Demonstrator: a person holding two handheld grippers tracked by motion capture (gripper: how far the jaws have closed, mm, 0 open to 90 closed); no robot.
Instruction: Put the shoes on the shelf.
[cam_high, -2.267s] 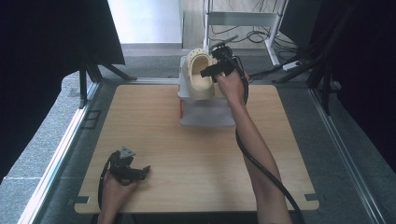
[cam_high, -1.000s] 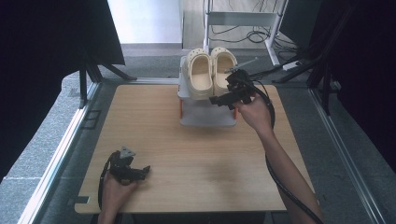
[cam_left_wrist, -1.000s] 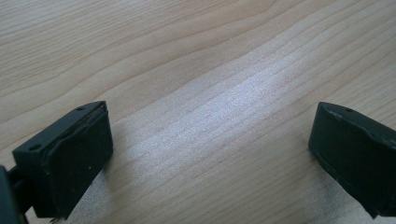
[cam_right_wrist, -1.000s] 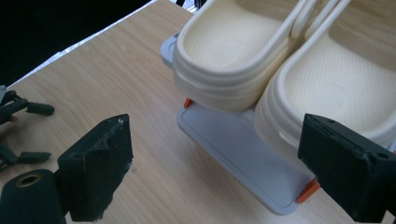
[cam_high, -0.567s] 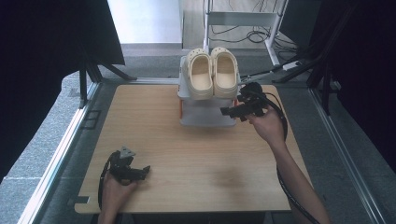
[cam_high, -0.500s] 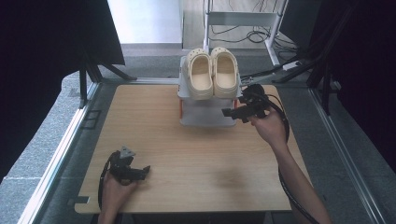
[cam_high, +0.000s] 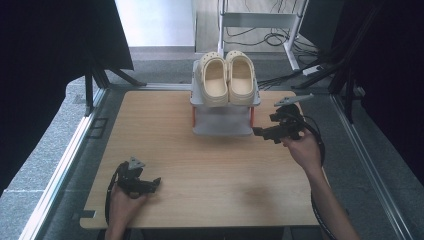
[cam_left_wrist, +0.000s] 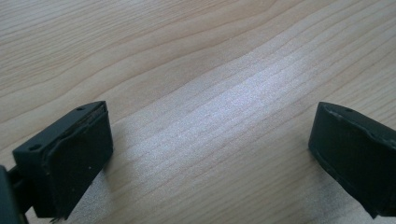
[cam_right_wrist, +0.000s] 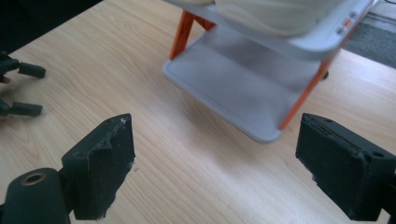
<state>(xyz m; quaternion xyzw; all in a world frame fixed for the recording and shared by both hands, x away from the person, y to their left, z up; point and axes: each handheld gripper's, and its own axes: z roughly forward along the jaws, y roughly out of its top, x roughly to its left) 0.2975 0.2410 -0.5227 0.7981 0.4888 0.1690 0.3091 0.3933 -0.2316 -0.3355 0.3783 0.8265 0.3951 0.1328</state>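
The right gripper (cam_high: 260, 132), jaws wide and empty, hovers at four o'clock of the grey rack (cam_high: 220, 125). Two cream clogs (cam_high: 227, 77) sit side by side on its top shelf. At seven o'clock of the table (cam_high: 200, 170), the left gripper (cam_high: 152, 182) rests, also wide.

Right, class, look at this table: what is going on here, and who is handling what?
A person works at a wooden table with a gripper in each hand. A pair of cream clogs sits side by side on top of a small grey two-tier rack. The right gripper is beside the rack, jaws open and empty. The left gripper rests open near the table's front edge, holding nothing.
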